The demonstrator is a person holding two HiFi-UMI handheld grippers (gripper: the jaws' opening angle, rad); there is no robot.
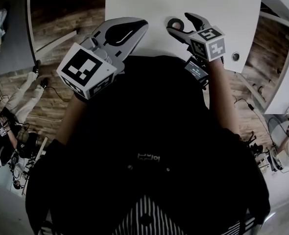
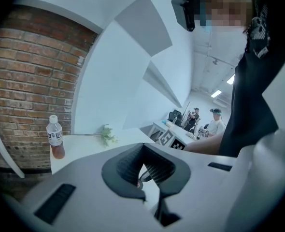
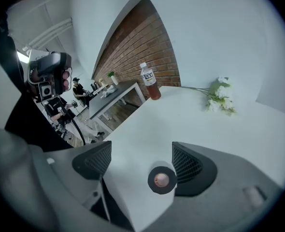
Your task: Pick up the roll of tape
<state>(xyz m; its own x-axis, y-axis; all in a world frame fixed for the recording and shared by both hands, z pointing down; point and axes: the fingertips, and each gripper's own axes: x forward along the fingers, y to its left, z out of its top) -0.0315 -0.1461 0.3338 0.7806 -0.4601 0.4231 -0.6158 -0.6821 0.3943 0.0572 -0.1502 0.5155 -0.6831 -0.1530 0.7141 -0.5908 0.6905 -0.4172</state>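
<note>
Clear plastic makes up the bottle (image 3: 148,81), which stands upright with its white cap on, well beyond the roll of tape (image 3: 162,180) near the table's far edge; reddish-brown drink fills its lower part. A sprig of white flowers (image 3: 220,98) lies on the white table (image 3: 181,120), also well beyond the roll. The roll of tape, black with a pinkish core, lies flat close to the table's near edge. The right tongs (image 3: 142,163) are spread wide around it, with the roll just beside one pad and well clear of the other; whether that near pad touches it cannot be told. The right forearm reaches forward, and its tongs tilt down at the roll. The left tongs (image 1: 134,28) are pressed together at the tips with nothing pinched, held to the left of the roll by the table's near edge.
</note>
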